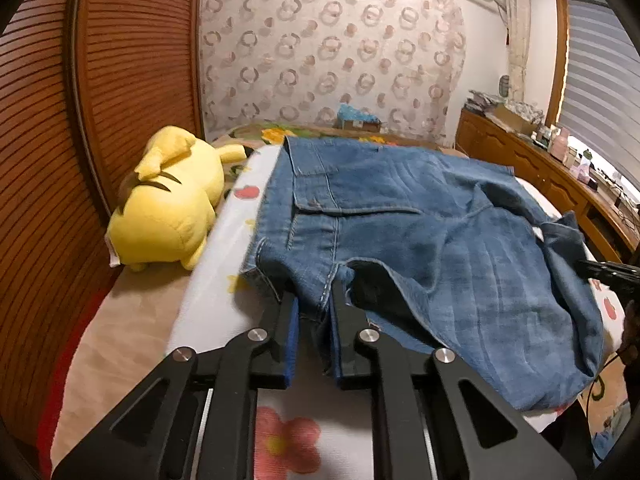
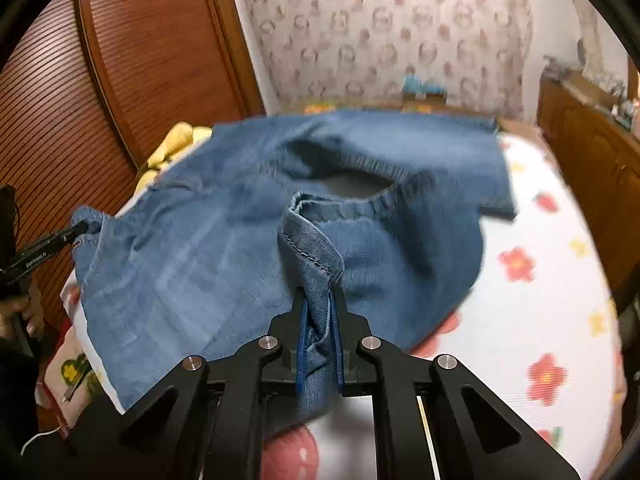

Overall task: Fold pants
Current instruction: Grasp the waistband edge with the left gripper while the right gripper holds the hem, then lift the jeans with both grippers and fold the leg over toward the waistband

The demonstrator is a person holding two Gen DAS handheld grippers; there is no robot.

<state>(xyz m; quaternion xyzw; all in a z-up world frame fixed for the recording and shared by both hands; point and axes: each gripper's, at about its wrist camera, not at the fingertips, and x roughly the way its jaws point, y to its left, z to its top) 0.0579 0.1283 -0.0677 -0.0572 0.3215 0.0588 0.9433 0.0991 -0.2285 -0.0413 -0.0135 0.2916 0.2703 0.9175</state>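
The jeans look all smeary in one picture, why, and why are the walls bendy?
Right wrist view: the jeans and flowered sheet are smeared by motion blur, though the right gripper looks sharp. Left wrist view: mostly crisp, and the fisheye lens bows the slatted wooden door.

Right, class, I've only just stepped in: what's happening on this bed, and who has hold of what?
A person holding a two-finger gripper in each hand is folding blue jeans on a flower-print sheet. The left gripper is shut on the denim at one edge, and the right gripper pinches a bunched seam. The cloth between them is rumpled, so the fold isn't finished. A yellow plush toy lies beside the jeans, near the wooden louvred door.
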